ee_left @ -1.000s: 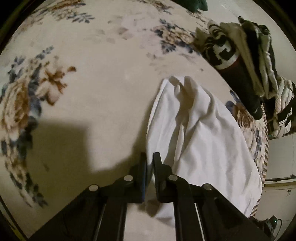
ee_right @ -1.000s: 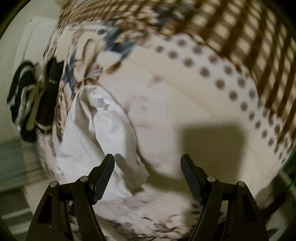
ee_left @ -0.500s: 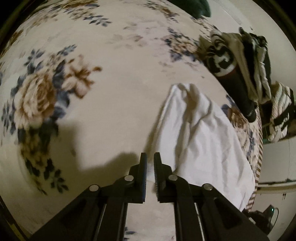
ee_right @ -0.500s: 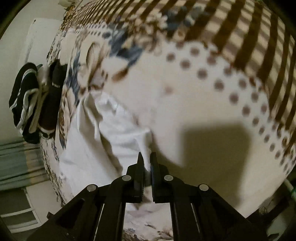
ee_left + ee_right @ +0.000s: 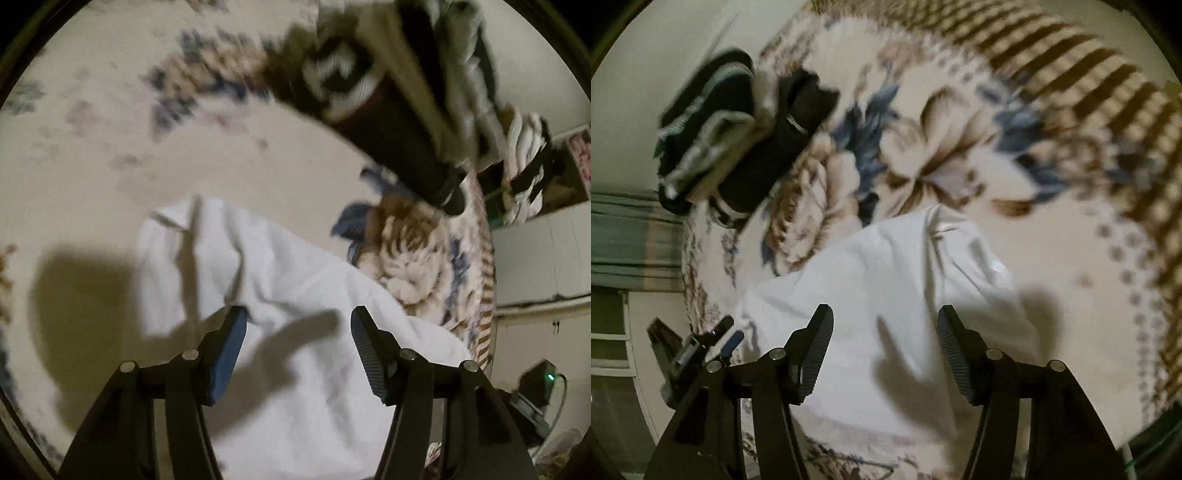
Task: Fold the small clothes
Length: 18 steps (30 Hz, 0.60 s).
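Note:
A white garment lies crumpled on the floral blanket, with one edge doubled over itself. My left gripper hovers over its middle. Its jaws are opening, and only cloth lying below shows in the gap; the pads press on nothing. In the right wrist view the same white garment lies under my right gripper. Those jaws are opening too and hold nothing. Both pictures are blurred by motion.
A pile of dark and striped clothes sits at the blanket's far edge, also in the right wrist view as the pile. The blanket's brown striped border runs along the bed edge. A black device with a green light lies off the bed.
Half a second ago both grippers were shut on the white garment's edge. Both now stand open and the cloth has dropped onto the blanket. Both views have swung toward the clothes pile.

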Available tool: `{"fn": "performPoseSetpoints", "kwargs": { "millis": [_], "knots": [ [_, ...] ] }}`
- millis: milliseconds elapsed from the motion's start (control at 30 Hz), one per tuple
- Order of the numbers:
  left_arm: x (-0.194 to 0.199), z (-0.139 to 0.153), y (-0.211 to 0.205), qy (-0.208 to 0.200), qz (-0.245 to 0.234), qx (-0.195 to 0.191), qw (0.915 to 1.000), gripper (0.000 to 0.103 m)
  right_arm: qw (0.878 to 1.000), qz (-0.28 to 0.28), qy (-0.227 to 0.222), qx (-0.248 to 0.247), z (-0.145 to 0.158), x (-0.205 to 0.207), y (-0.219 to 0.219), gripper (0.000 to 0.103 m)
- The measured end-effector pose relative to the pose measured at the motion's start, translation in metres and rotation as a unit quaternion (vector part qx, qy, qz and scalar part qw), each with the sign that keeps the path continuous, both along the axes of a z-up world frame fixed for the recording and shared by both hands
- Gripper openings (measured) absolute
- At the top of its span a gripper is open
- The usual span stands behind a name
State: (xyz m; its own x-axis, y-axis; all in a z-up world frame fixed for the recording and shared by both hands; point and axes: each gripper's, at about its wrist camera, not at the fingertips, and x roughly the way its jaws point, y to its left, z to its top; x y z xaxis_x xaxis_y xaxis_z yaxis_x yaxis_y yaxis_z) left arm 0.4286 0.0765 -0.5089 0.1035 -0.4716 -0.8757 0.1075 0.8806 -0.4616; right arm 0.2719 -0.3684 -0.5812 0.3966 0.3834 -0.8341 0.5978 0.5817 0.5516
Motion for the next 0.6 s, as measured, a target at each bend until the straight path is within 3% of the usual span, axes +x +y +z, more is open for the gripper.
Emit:
{"fn": "performPoseSetpoints", "kwargs": {
  "millis": [33, 67, 100, 133, 167, 300, 433, 600],
  "knots": [
    [0.003, -0.008, -0.005, 0.006, -0.006, 0.002, 1.0, 0.051, 1.0, -0.002, 0.022, 0.01, -0.015, 0.008, 0.002, 0.061],
    [0.005, -0.012, -0.009, 0.004, -0.013, 0.004, 0.9999, 0.039, 0.999, -0.009, 0.035, 0.025, -0.028, 0.012, 0.001, 0.057],
    [0.006, -0.013, -0.012, -0.002, -0.021, 0.009, 0.9997, 0.004, 0.999, -0.017, 0.031, 0.041, -0.037, 0.016, 0.001, 0.046],
    [0.007, -0.01, -0.016, -0.013, -0.033, 0.011, 0.9993, 0.002, 0.999, -0.021, 0.028, 0.036, -0.039, 0.02, 0.0, 0.009],
    [0.007, -0.004, -0.018, -0.028, -0.042, 0.016, 0.9986, 0.002, 0.999, -0.022, 0.023, 0.024, -0.037, 0.023, 0.001, 0.005],
    [0.022, 0.029, -0.015, -0.087, -0.034, 0.012, 0.9955, 0.002, 0.999, 0.002, -0.018, -0.04, -0.007, 0.035, 0.003, 0.003],
    [0.053, 0.027, 0.0, -0.083, 0.006, 0.004, 0.9965, 0.002, 0.997, 0.001, -0.032, -0.063, 0.003, 0.053, -0.004, 0.002],
    [0.068, 0.026, 0.011, -0.081, 0.013, 0.005, 0.9966, 0.003, 0.997, 0.003, -0.028, -0.076, 0.002, 0.071, -0.016, 0.002]
  ]
}}
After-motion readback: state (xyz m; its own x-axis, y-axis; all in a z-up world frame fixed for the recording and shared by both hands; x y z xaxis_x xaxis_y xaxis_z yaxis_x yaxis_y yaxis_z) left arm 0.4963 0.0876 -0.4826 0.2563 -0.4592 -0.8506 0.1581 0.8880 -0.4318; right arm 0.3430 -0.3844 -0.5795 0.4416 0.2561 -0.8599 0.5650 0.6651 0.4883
